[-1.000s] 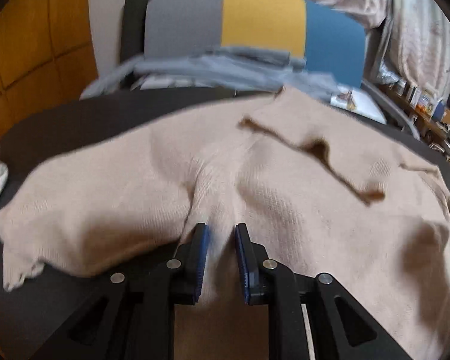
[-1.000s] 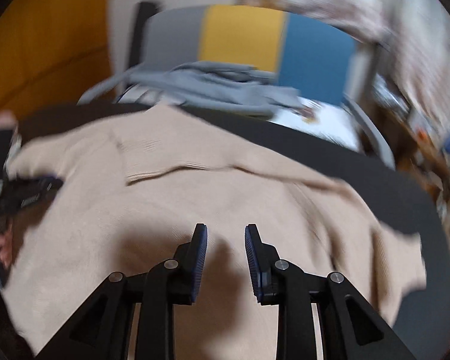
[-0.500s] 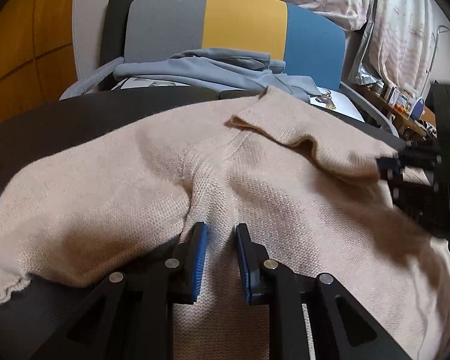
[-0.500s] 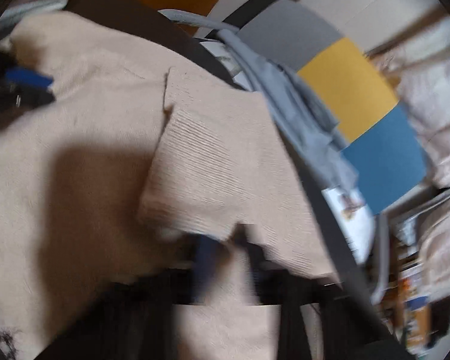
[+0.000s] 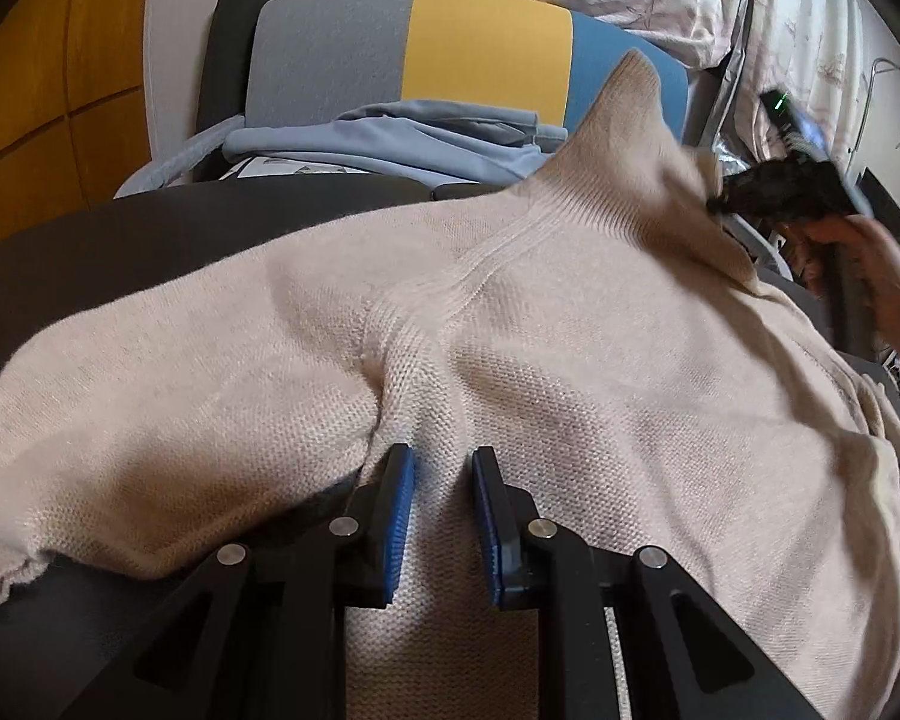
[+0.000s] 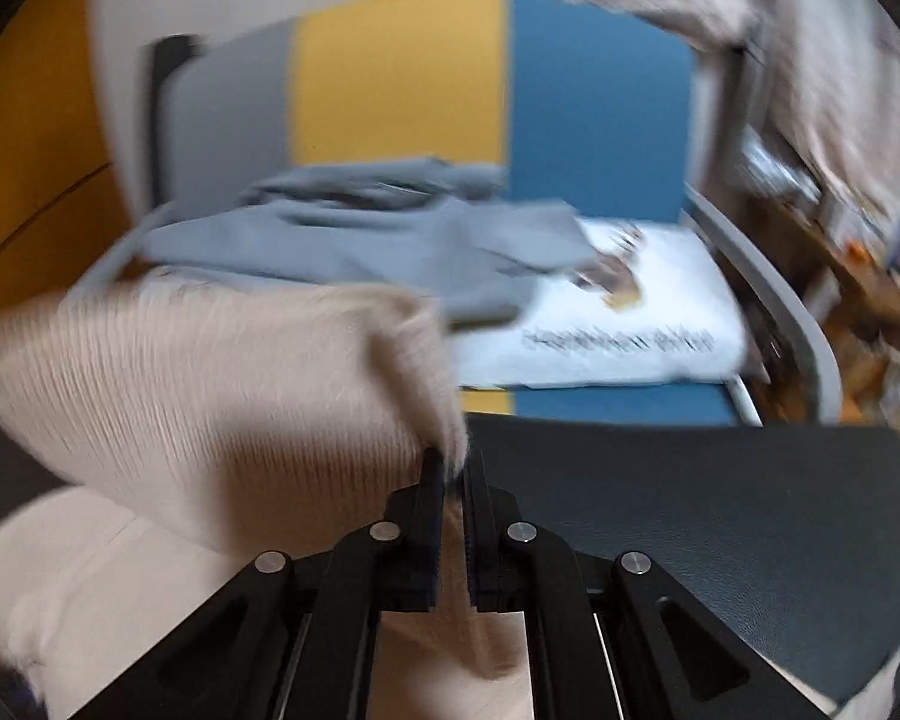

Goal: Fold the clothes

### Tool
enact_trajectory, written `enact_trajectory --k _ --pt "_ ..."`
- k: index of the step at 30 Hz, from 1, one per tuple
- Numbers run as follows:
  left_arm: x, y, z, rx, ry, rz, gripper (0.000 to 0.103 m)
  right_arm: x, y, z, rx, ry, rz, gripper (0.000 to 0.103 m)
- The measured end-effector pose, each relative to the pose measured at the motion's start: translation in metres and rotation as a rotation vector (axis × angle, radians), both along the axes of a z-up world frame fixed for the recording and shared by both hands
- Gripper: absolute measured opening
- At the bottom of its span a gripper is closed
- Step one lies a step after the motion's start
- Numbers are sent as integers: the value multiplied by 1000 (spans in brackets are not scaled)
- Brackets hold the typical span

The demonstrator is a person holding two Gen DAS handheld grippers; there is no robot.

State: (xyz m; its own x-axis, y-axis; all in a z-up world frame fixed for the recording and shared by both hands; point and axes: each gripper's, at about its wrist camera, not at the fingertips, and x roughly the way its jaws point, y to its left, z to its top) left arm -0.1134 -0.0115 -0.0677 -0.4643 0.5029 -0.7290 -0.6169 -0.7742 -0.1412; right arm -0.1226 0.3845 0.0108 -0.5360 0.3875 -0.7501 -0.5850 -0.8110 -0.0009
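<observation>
I had one beige knit sweater [image 5: 570, 372] spread across the dark surface [image 5: 150, 228], with its ribbed hem or collar band at the far right lifted clear of it. My right gripper [image 6: 453, 480] had its jaws drawn together on the edge of that ribbed band [image 6: 198, 396], so the band hung to the left of the gripper, up in the air; the right wrist view was blurred, but knit showed pinched in the narrow gap. In the left wrist view that same gripper [image 5: 792, 192] sat far to the right, with the person's hand [image 5: 870, 264] behind it, and the cloth rose in a peak towards it.

My left gripper [image 5: 441, 480] rested low on the sweater near the seam where a sleeve met the body, jaws apart, with knit running between them but not visibly squeezed. The sweater lay straight ahead of it and ran long from the left cuff [image 5: 0, 576] across to the right.

I judged the coming fold turned on this: the raised band belonged to the right gripper, and the flat body lay to its left, towards my other gripper.

By count: one sweater on the surface, two grippers, and beyond it one chair [image 5: 414, 48] carrying a single blue-grey garment [image 5: 402, 138].
</observation>
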Motion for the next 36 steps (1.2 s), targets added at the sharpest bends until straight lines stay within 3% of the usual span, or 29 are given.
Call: enact_trajectory --k 2,3,5,8,11,15,19,26,29,36 --pt "0 0 -1 1 1 -2 19 -2 18 -13 -47 -48 -84 25" --pt "0 0 -1 2 1 -2 19 2 19 -13 -57 -44 -99 26" --pt "0 0 -1 4 0 -3 19 22 14 -5 -41 23 -113 30" --pt "1 1 0 -7 7 -2 19 64 -13 9 23 92 -74 45" --pt "6 9 2 -69 41 1 19 101 -42 4 130 -14 12 45" --pt "11 36 10 -198 117 -19 19 138 -50 -21 193 -178 73 39" --pt "-3 59 10 -237 139 -20 21 163 -30 -43 119 -233 58 38" --pt "-10 73 5 -294 204 -3 22 208 21 -50 -30 -112 -140 48" --pt "-10 73 4 -303 215 -2 22 222 20 -52 -12 -51 -175 50" --pt "-7 74 4 -327 223 2 22 290 54 -42 -60 -69 -351 52"
